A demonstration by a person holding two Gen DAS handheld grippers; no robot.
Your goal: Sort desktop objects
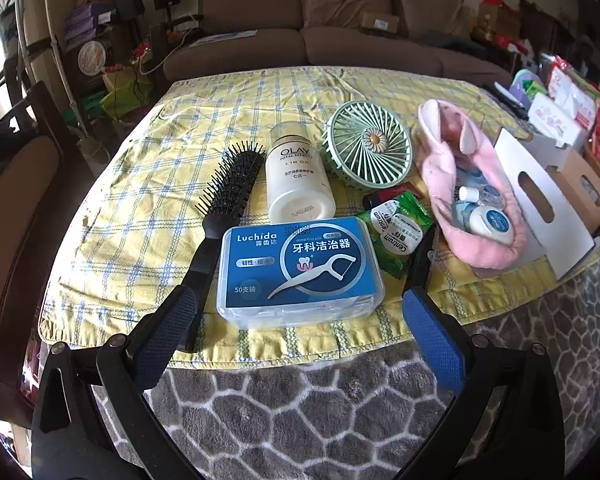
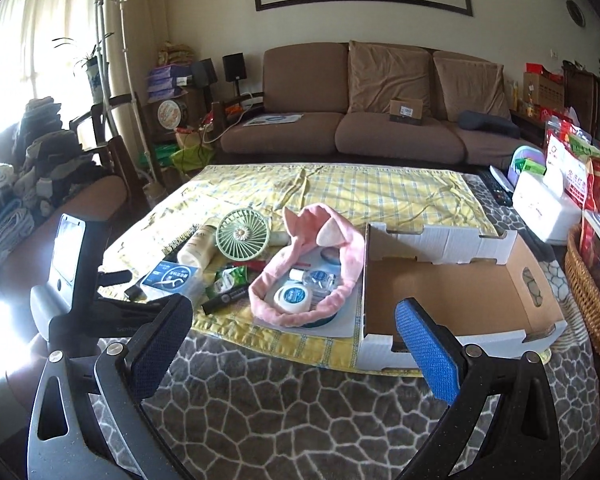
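On a yellow plaid cloth (image 1: 148, 168) lie a blue dental floss pick box (image 1: 300, 272), a black hairbrush (image 1: 224, 200), a white Olay bottle (image 1: 296, 176), a green fan (image 1: 368, 144), green Centrum packets (image 1: 400, 228) and a pink headband (image 1: 460, 172) ringing small white containers (image 1: 490, 220). My left gripper (image 1: 300, 320) is open, its jaws on either side of the floss box's near edge. My right gripper (image 2: 296, 336) is open and empty, above the grey rug in front of an empty cardboard box (image 2: 460, 292). The left gripper's body (image 2: 72, 280) shows in the right wrist view.
A grey stone-pattern rug (image 2: 284, 412) covers the table's near part. A wicker basket (image 2: 592, 312), a white tissue box (image 2: 548, 212) and snack bags (image 2: 580, 168) stand at the right. A brown sofa (image 2: 380, 120) lies behind; a chair with clothes (image 2: 40, 168) is at the left.
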